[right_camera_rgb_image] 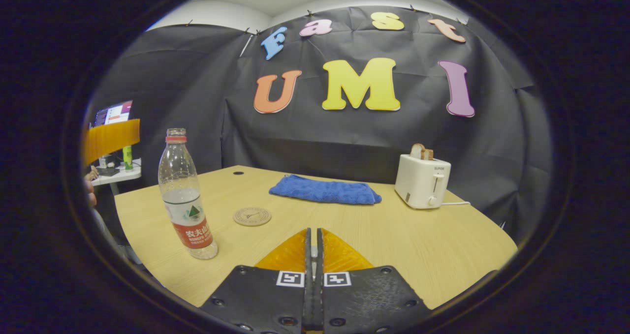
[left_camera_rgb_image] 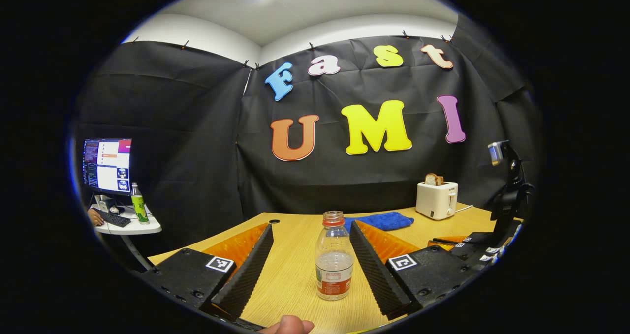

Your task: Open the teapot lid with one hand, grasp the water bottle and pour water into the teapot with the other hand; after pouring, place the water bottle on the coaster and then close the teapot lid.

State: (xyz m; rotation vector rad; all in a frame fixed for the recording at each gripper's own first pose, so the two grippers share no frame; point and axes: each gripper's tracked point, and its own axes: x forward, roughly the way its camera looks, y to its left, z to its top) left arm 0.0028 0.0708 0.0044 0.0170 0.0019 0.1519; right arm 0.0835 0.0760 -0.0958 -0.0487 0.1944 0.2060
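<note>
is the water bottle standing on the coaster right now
No, in the right gripper view the water bottle stands upright on the bare table, apart from the round coaster beside it.

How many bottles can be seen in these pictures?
2: a clear plastic water bottle between the left gripper fingers on the table, and a green bottle on the side desk. Others may be hidden.

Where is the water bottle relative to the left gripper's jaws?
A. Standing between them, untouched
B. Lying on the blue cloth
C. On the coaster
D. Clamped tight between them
A: the water bottle stands upright on the table between the left gripper's wide-open jaws, gaps either side.
</note>
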